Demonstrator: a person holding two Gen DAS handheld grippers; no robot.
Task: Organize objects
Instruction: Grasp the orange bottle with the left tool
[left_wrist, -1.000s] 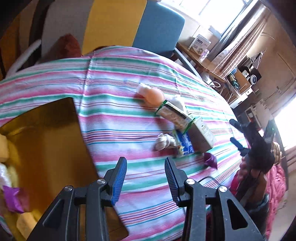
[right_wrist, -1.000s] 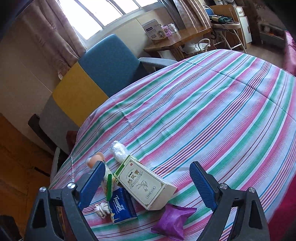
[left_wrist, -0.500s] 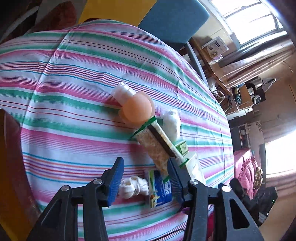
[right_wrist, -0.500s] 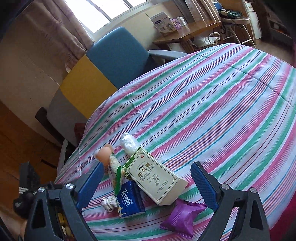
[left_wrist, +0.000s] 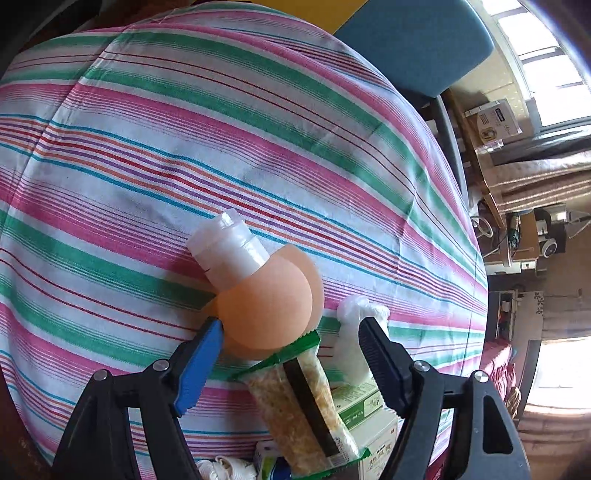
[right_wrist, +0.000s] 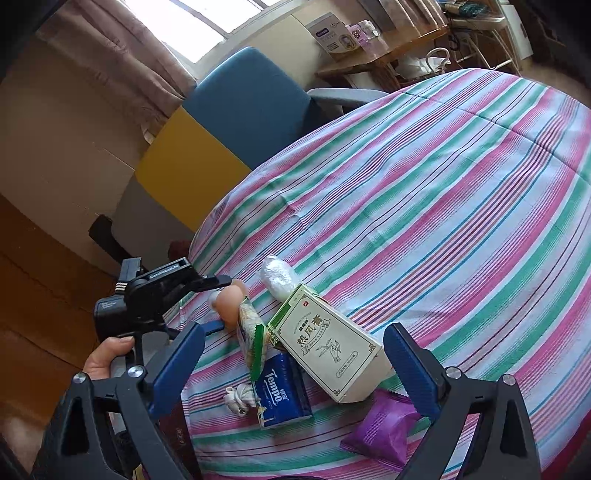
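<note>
A peach-coloured rounded bottle with a clear cap (left_wrist: 264, 295) lies on the striped tablecloth (left_wrist: 184, 147). My left gripper (left_wrist: 290, 341) is open, its jaws on either side of the bottle's near end and of a green-edged snack packet (left_wrist: 303, 402). A white wrapped bundle (left_wrist: 356, 321) lies by the right jaw. In the right wrist view my right gripper (right_wrist: 291, 358) is open above a white and green box (right_wrist: 325, 343), a blue Tempo tissue pack (right_wrist: 282, 391), a purple sachet (right_wrist: 380, 432) and a white cord (right_wrist: 240, 398). The left gripper (right_wrist: 155, 291) shows there by the bottle (right_wrist: 231, 301).
A blue and yellow chair (right_wrist: 236, 122) stands behind the table's far edge. A wooden side table with boxes (right_wrist: 373, 48) is by the window. The tablecloth to the right (right_wrist: 461, 192) holds no objects.
My left gripper has moved forward to the peach bottle and opened wider around it. The right gripper has held nearly still, open above the box.
</note>
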